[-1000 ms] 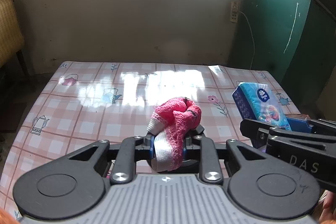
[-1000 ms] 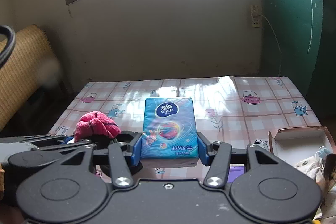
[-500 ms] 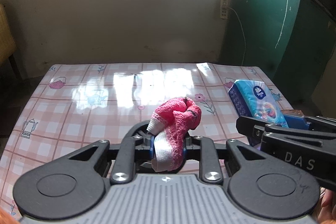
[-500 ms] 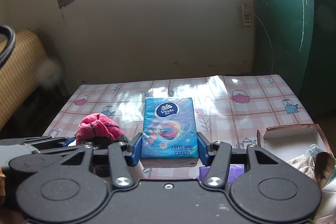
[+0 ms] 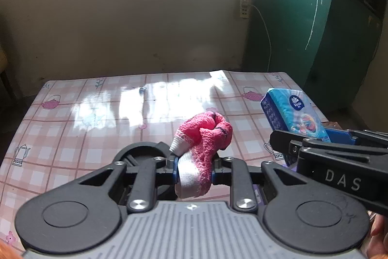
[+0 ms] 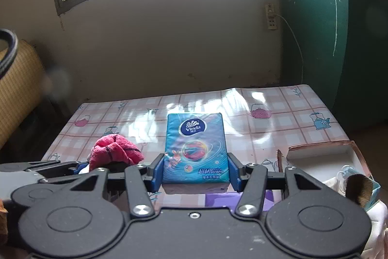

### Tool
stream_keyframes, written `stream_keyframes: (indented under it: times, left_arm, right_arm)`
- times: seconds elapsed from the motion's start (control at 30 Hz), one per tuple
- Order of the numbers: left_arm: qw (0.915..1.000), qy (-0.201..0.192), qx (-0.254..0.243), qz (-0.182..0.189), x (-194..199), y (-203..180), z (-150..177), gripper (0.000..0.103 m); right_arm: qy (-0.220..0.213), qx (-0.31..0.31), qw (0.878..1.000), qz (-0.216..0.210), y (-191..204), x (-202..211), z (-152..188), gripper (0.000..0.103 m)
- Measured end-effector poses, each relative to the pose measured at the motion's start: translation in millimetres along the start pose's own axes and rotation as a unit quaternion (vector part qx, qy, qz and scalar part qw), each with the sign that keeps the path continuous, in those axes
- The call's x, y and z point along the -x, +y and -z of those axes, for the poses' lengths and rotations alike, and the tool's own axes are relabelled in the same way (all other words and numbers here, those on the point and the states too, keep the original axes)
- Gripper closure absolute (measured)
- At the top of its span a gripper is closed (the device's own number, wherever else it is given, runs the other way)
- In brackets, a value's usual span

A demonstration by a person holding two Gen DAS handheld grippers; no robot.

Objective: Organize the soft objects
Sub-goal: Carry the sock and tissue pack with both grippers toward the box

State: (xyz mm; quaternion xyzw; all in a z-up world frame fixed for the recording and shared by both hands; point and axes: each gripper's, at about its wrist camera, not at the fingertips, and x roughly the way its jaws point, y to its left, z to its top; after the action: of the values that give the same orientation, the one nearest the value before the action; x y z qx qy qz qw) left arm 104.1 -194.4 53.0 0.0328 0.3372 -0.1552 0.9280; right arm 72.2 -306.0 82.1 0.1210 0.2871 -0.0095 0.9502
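Sock (image 5: 206,135): fuzzy pink knit with a white ribbed cuff, bunched into a knot, held above the table's (image 5: 97,118) near edge.
Left gripper (image 5: 194,174): I see its blue pads pinching the sock's cuff end, fingers level.
Tissue pack (image 6: 195,149): glossy blue plastic, flat rectangle, soft corners.
Right gripper (image 6: 195,172): I have it clamped on the pack's lower sides, raised over the near edge.
Box (image 6: 320,157): open cardboard, white inside, at the near right corner.
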Motion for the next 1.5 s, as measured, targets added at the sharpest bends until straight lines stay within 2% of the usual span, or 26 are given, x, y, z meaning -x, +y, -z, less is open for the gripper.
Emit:
stream_keyframes:
  times: [1.5]
  left_arm:
    - [0.9961,0.013,-0.057,0.066,-39.6,-96.2,-1.2,0.078]
  right_arm:
    - [-0.006,-0.041,0.997,0.064,-111.4,21.2,4.9,0.04]
